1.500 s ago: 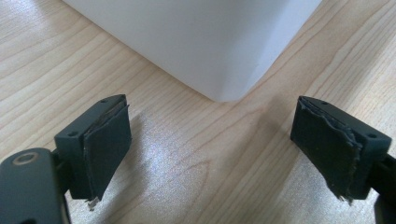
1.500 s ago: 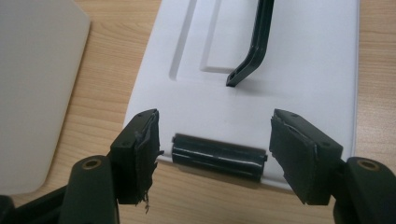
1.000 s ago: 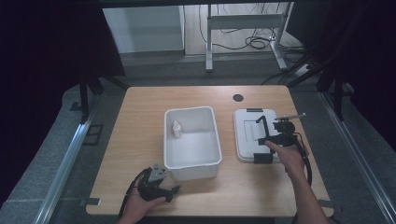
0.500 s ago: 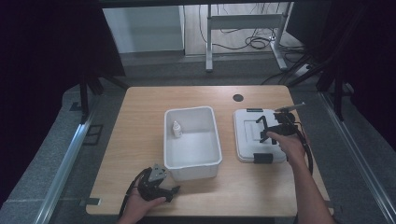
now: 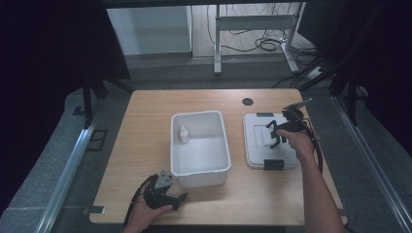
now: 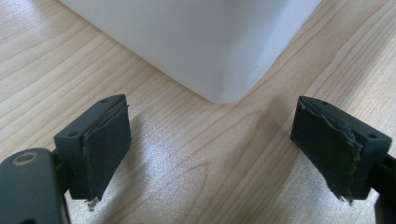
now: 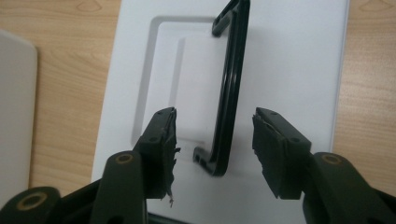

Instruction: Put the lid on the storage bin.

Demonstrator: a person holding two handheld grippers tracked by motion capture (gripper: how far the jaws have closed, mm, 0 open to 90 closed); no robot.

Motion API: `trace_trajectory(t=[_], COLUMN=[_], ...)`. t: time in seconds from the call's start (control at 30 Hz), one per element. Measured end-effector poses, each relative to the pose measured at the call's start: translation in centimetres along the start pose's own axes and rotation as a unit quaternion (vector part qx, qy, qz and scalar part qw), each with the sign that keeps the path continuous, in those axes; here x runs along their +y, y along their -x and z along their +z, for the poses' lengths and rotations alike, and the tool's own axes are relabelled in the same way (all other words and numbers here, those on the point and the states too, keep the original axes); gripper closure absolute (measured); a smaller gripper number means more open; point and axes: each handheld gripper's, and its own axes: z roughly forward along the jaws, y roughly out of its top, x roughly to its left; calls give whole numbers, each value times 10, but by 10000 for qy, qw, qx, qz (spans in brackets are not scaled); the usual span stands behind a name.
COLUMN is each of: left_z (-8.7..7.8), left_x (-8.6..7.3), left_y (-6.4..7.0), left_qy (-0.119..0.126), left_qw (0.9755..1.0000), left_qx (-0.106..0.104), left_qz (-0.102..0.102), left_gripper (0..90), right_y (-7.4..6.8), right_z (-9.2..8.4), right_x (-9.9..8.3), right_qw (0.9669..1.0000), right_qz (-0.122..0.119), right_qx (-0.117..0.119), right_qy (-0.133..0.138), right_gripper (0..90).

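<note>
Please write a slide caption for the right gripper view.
Open right tool straddling the black handle of the white lid.

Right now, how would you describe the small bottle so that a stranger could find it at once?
Start at the open white plastic bin in the middle of the light wooden table. Inside, against its left wall, stands a small white dropper bottle. It is the bin's sole content, unlike the flat lid alongside.

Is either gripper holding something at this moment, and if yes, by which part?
Nothing is held. The right gripper is open, its jaws on either side of the lid's black handle without closing on it. The left gripper is open over bare table by the white bin.
</note>
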Motion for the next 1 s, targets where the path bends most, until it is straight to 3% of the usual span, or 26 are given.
trace_trajectory(t=[0.3, 0.5, 0.53, 0.63, 0.67, 1.0], left_z=[0, 0, 0, 0, 0, 0], left_x=[0, 0, 0, 0, 0, 0], left_y=[0, 0, 0, 0, 0, 0], left_qy=[2, 7, 2, 2, 1, 0], left_qw=[10000, 10000, 10000, 10000, 10000, 10000], left_qx=[-1, -1, -1, -3, -3, -2], left_qz=[3, 2, 4, 4, 5, 6], left_gripper=[123, 122, 123, 122, 122, 122], right_y=[5, 8, 8, 8, 7, 2], right_z=[5, 18, 22, 25, 25, 21], right_x=[25, 30, 30, 31, 31, 30], right_qw=[9996, 9985, 9980, 9978, 9975, 9972], right_qz=[-86, 52, 75, 180, 328, 485], right_qx=[-16, -22, -58, -19, 134, 61], right_qy=[-254, -536, -630, -631, -604, -564], right_gripper=[617, 699, 764, 826, 844, 855])
